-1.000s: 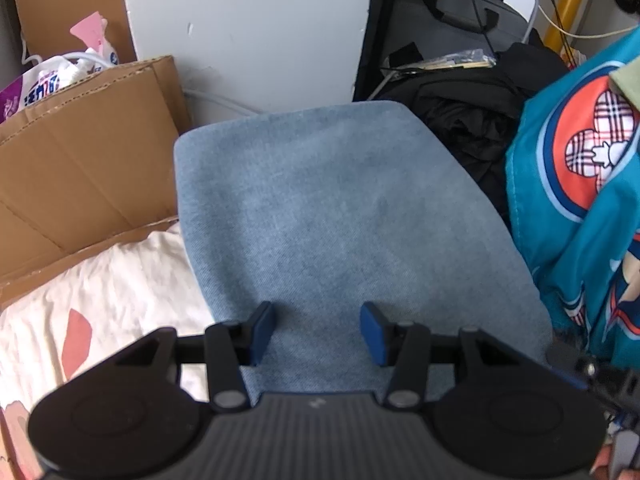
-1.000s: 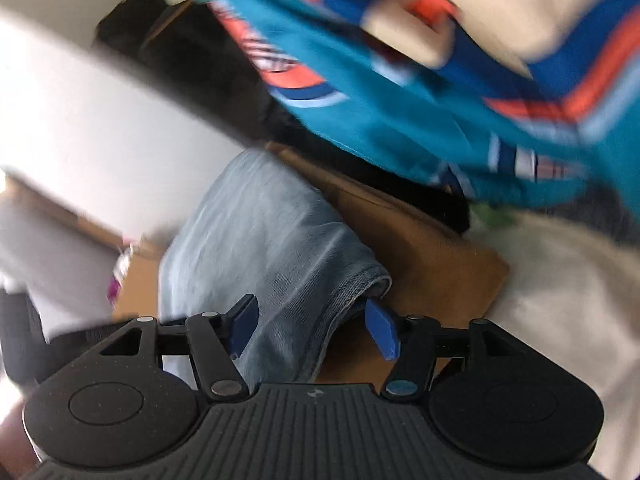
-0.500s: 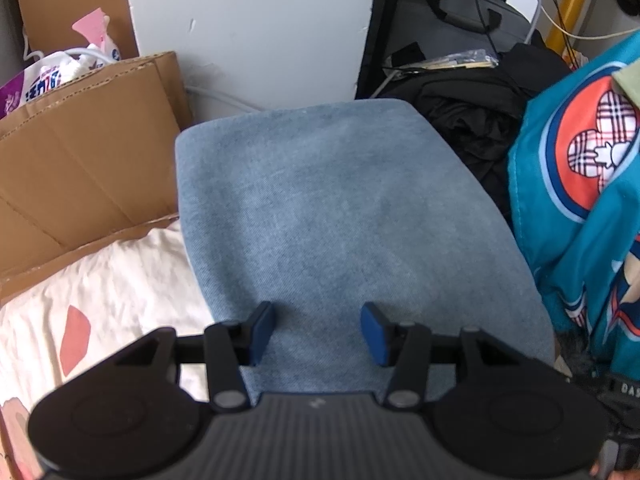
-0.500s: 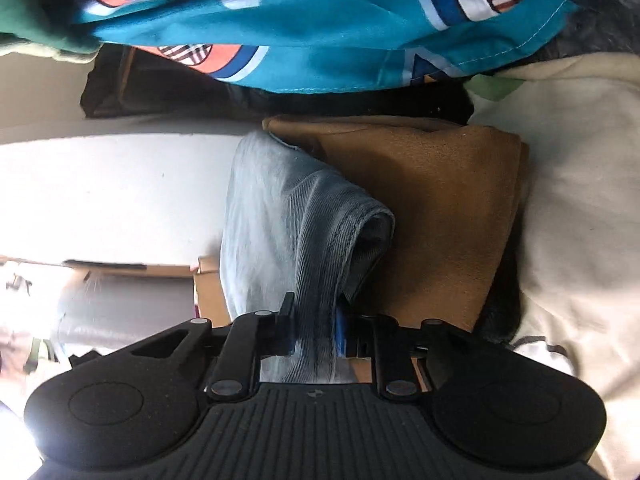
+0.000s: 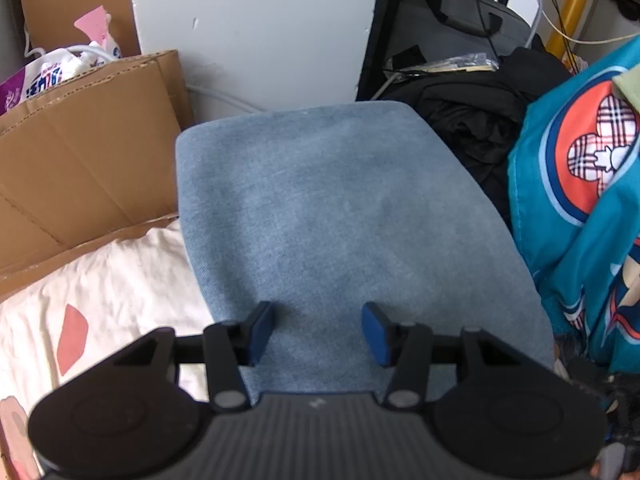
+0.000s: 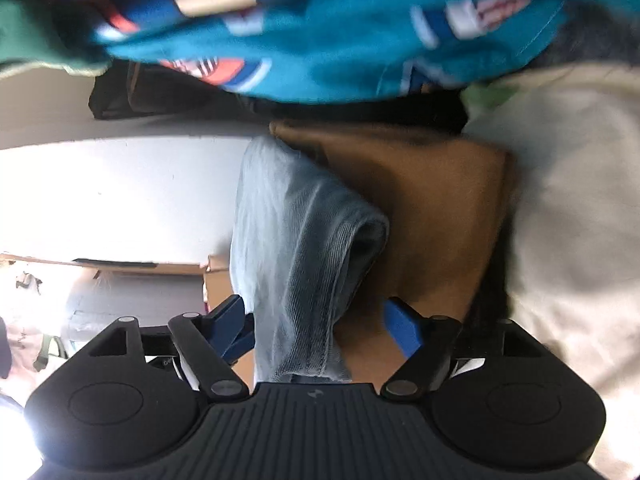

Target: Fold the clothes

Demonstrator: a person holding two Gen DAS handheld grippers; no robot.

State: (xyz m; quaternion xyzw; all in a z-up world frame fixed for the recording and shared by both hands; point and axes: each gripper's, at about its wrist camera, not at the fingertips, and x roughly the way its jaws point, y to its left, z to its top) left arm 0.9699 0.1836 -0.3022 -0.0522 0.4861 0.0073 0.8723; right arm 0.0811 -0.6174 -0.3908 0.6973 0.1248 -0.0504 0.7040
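Note:
A folded light-blue denim garment [image 5: 320, 208] lies flat in the left wrist view. My left gripper [image 5: 319, 332] stands open over its near edge, the blue pads apart with the cloth beneath them. In the right wrist view the same denim [image 6: 304, 232] shows its thick folded edge, resting on a brown folded garment [image 6: 420, 216]. My right gripper [image 6: 318, 326] is turned on its side and its jaws are opening. The fold lies between them, close to the left pad, and the right pad stands clear of it.
A teal printed cloth [image 5: 580, 200] hangs at the right and fills the top of the right wrist view [image 6: 320, 48]. A cream sheet [image 5: 100, 300] lies at the left, cardboard [image 5: 80, 152] behind it. Black bags [image 5: 472, 128] and a white wall [image 5: 260, 32] stand beyond.
The right gripper closed on the denim fold half a second ago and has now opened off it. The left gripper and the denim have not moved.

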